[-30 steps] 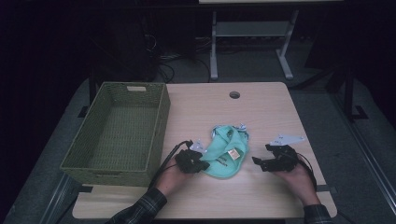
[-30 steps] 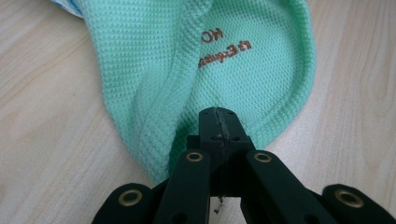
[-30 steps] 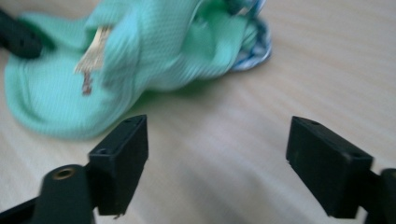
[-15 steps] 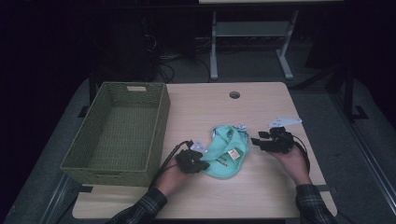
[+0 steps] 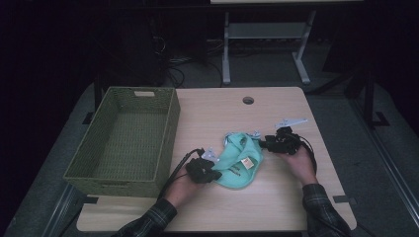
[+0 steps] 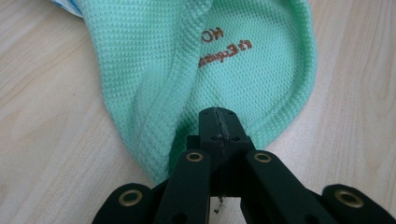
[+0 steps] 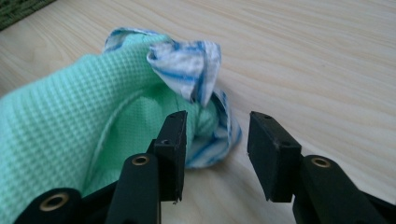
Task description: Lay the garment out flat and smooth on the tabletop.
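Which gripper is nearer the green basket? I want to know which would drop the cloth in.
Left. The left gripper sits beside the basket, shut on the green cloth; the right gripper is beyond the cloth's far side.

Mint-green cloth [image 5: 240,160] (blue-and-white striped trim), olive woven basket [image 5: 123,140].

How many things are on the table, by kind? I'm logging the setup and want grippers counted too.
Woven green basket: 1
Mint-green waffle-knit cloth with blue-and-white striped trim: 1
Black two-jaw grippers: 2, the left gripper shut on the cloth's edge, the right gripper open at the striped trim, its jaws just closing
Total: 4
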